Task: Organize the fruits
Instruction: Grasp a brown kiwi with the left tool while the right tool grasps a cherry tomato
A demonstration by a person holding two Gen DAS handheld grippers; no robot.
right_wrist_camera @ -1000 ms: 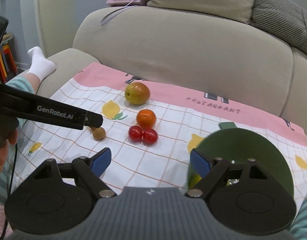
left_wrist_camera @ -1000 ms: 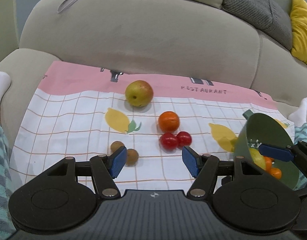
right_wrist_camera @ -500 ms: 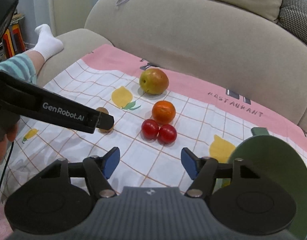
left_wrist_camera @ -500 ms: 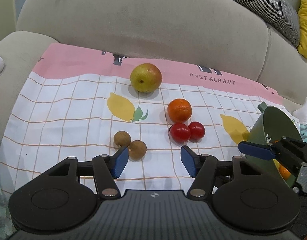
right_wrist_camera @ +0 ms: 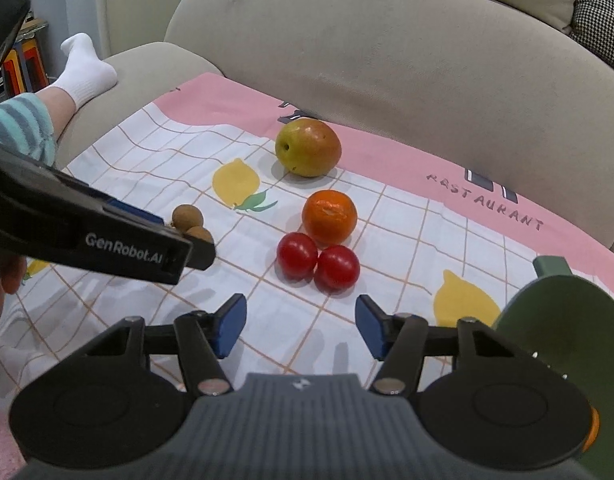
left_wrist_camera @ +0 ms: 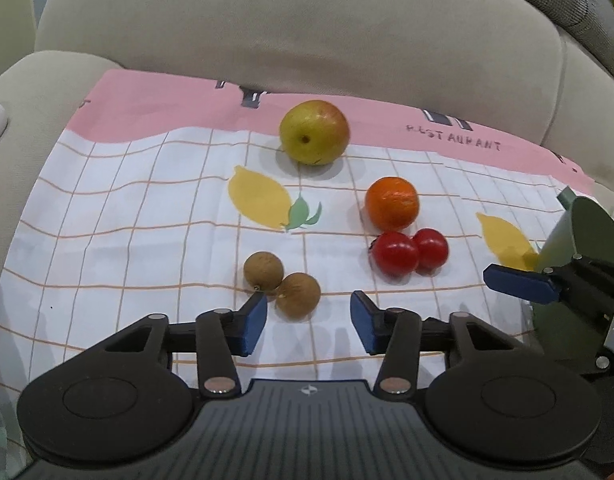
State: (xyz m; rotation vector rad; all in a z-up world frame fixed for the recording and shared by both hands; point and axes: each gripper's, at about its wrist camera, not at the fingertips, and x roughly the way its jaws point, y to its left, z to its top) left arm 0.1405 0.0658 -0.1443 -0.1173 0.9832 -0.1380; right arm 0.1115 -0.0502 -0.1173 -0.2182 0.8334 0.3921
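On the checked cloth (left_wrist_camera: 147,208) lie a yellow-red apple (left_wrist_camera: 314,132), an orange (left_wrist_camera: 392,203), two red tomatoes (left_wrist_camera: 409,255) and two brown longans (left_wrist_camera: 281,280). My left gripper (left_wrist_camera: 305,320) is open and empty, low over the cloth, with the nearer longan just beyond its left fingertip. My right gripper (right_wrist_camera: 299,326) is open and empty, just short of the tomatoes (right_wrist_camera: 317,261). A green bowl (right_wrist_camera: 555,320) stands at the right, with an orange fruit showing at its edge. The apple (right_wrist_camera: 308,152), the orange (right_wrist_camera: 329,217) and the longans (right_wrist_camera: 189,220) also show in the right wrist view.
The cloth lies on a beige sofa seat with the backrest (left_wrist_camera: 307,32) behind it. A leg in a white sock (right_wrist_camera: 85,72) rests on the left armrest. The left gripper's arm (right_wrist_camera: 87,236) crosses the left of the right wrist view.
Both grippers have moved forward and lower toward the fruit. The left one now sits right at the longans, the right one close to the tomatoes. Both stay open.
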